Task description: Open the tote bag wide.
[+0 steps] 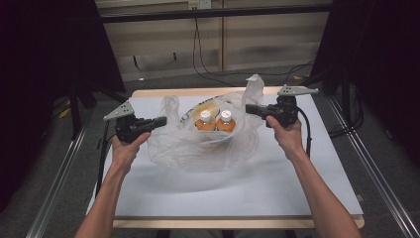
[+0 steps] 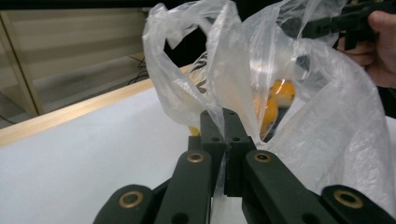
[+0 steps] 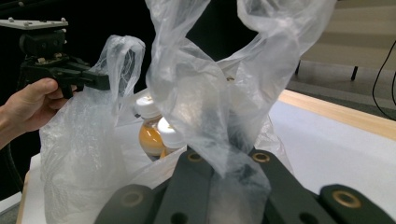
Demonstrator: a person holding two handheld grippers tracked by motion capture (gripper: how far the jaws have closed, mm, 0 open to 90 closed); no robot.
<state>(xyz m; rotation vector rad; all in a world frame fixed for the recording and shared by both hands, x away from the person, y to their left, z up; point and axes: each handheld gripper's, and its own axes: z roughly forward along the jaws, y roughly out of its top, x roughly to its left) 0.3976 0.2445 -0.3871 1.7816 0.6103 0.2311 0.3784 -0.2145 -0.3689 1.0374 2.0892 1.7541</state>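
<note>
Clear plastic bag point(image 1: 208, 144) sat on the white desk point(image 1: 277, 183), toward the far middle, its body slumped and spread on the surface. Inside stood two bottles point(image 1: 216, 120) with orange contents and white caps, side by side and upright, touching or nearly so. Behind them, through the film, a pale rounded item with dark lettering; could not tell what it was.

Left gripper point(image 1: 162, 121) was held at the bag's left handle, jaws pressed together on a fold of plastic; the left gripper view showed the film pinched between the closed jaws, the handle loop point(image 2: 187, 51) rising above them. Left hand point(image 1: 126, 148) gripped the tool from below.

Right gripper point(image 1: 249, 108) met the bag's right handle point(image 1: 254, 87), which stood up above it. In the right gripper view the twisted handle ran down between the jaws, which were drawn in on it and held it. Right hand point(image 1: 285, 133) gripped its tool.

Both handles were lifted apart, mouth of the bag open between them. Black cable point(image 1: 306, 126) looped from the right gripper.
</note>
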